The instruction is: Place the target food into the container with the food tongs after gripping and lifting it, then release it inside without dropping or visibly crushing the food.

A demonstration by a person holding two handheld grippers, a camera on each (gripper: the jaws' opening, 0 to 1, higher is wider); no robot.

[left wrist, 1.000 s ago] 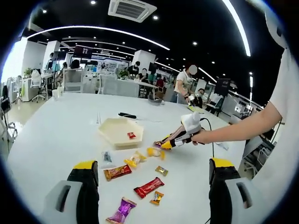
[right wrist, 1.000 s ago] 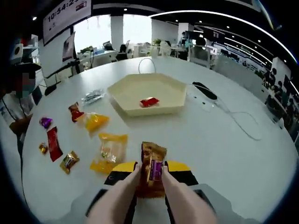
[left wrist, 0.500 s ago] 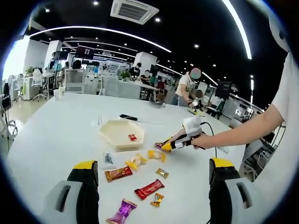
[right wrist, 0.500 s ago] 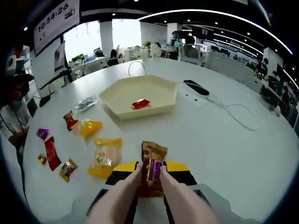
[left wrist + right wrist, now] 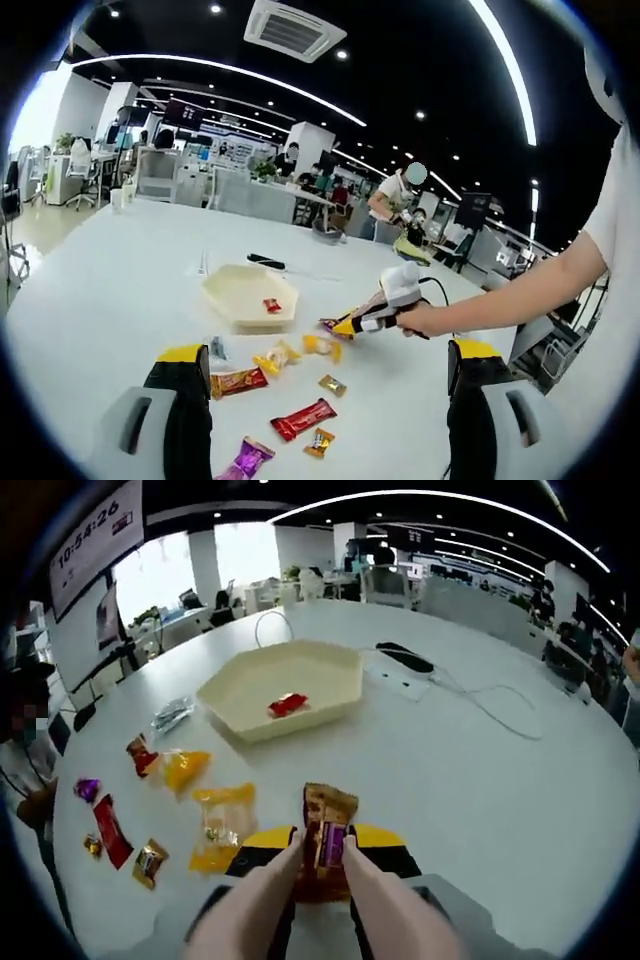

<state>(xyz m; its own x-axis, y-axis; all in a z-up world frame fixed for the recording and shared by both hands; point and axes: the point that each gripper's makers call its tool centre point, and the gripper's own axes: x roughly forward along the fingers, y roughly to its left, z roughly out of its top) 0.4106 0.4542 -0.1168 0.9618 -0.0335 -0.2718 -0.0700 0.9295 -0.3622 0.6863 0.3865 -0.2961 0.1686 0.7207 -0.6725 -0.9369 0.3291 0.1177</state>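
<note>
1. Since a second ago the right claw (image 5: 322, 848) has kept its grip on the brown snack packet (image 5: 325, 832), and the tray (image 5: 283, 687) now sits a little farther off at 12 o'clock in the right gripper view.
2. That claw stays clenched on the packet: the two pale tong arms (image 5: 385, 912) press its sides, so the packet stands upright between the tips, above the white counter (image 5: 480, 780).
3. In the left gripper view the right claw (image 5: 340, 325) is held out by a person's hand (image 5: 415, 318), and the packet (image 5: 333, 324) hangs at its tip, near the tray (image 5: 243, 298) at about 10 o'clock from it.
4. Left claw (image 5: 330, 380): its black and yellow jaws stand wide apart with nothing between them.
5. Right gripper view shows the packet's crinkled top edge and a purple label; the left gripper view shows it too small to read.
6. A red sweet (image 5: 287, 704) lies inside the cream hexagonal tray.
7. Loose on the counter at 9 o'clock lie yellow packets (image 5: 222, 820) and a red bar (image 5: 108, 825).
</note>
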